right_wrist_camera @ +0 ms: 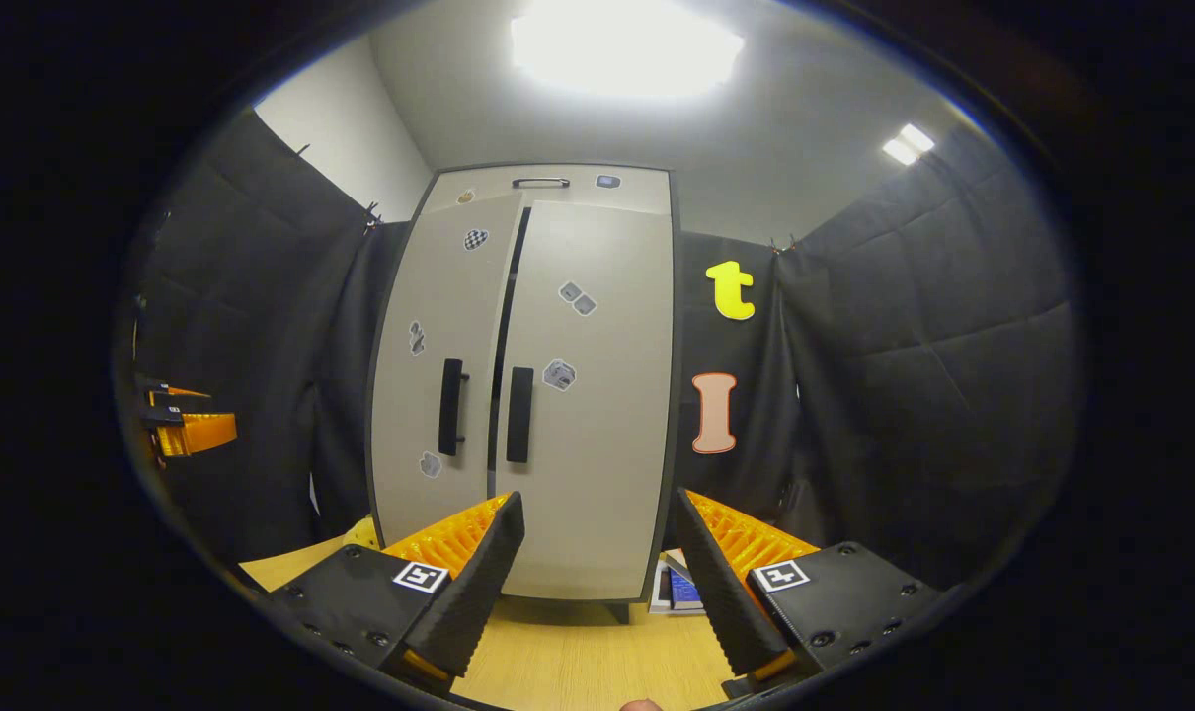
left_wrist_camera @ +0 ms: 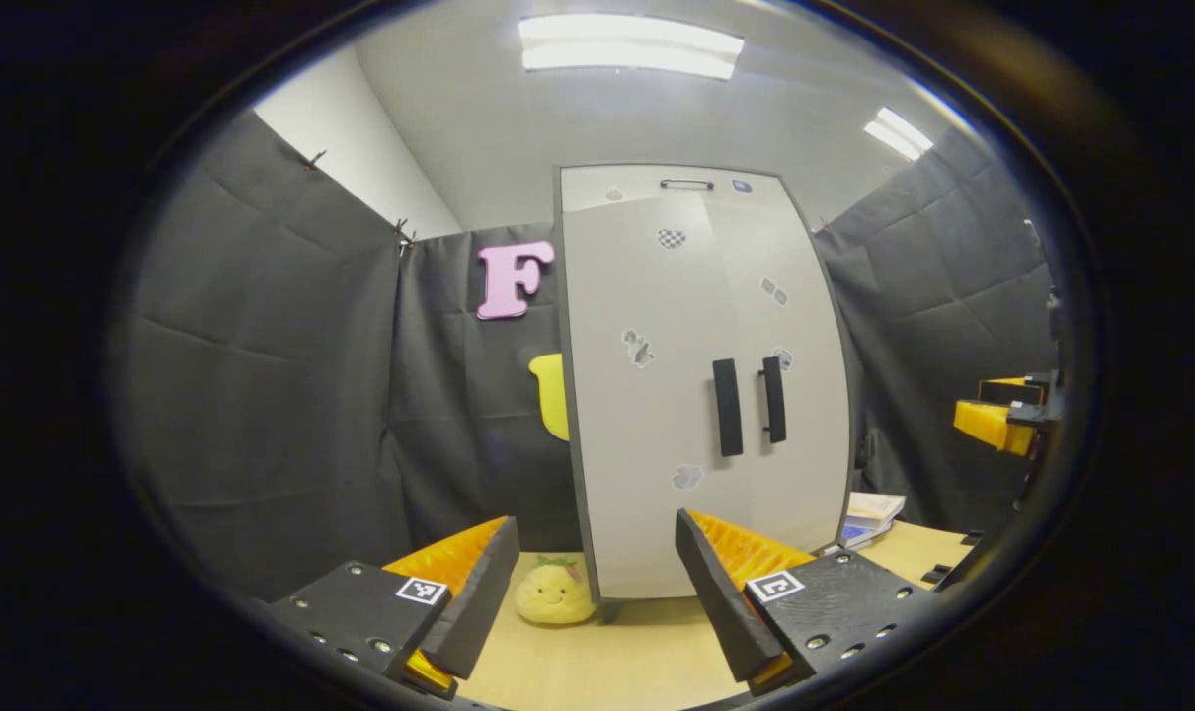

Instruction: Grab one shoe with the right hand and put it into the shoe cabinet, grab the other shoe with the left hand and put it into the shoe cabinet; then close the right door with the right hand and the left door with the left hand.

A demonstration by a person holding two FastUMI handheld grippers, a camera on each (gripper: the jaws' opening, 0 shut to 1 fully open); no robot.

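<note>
A: Entry, cabinet state. The tall pale-grey shoe cabinet with a dark frame [left_wrist_camera: 701,395] stands on the light wooden tabletop [left_wrist_camera: 597,662], backed against the black cloth wall. In the left gripper view both doors look flush. The left door [left_wrist_camera: 642,395] and the right door [left_wrist_camera: 790,395] meet at the centre, each with a black vertical bar handle [left_wrist_camera: 726,407].

B: Check the right gripper view. A thin dark gap runs between the two doors [right_wrist_camera: 507,326] there, wider toward the top. Cannot tell whether that is a door slightly ajar or just shadow.

A: Noted. Shoes?

B: No shoe on the tabletop in front of the cabinet. The doors hide the inside, so where they are cannot be told.

A: Tools. Left gripper [left_wrist_camera: 597,592]: fingers spread wide apart, nothing between them, held in front of the cabinet's lower left corner, clear of it. Right gripper [right_wrist_camera: 597,583]: also spread, empty, facing the lower part of the doors.

B: Surroundings: a small yellow plush toy with a face [left_wrist_camera: 555,592] sits on the table at the cabinet's left foot. A low stack of books [left_wrist_camera: 869,518] lies at its right foot.

A: The right gripper also shows at the right edge of the left gripper view [left_wrist_camera: 1002,420].
</note>
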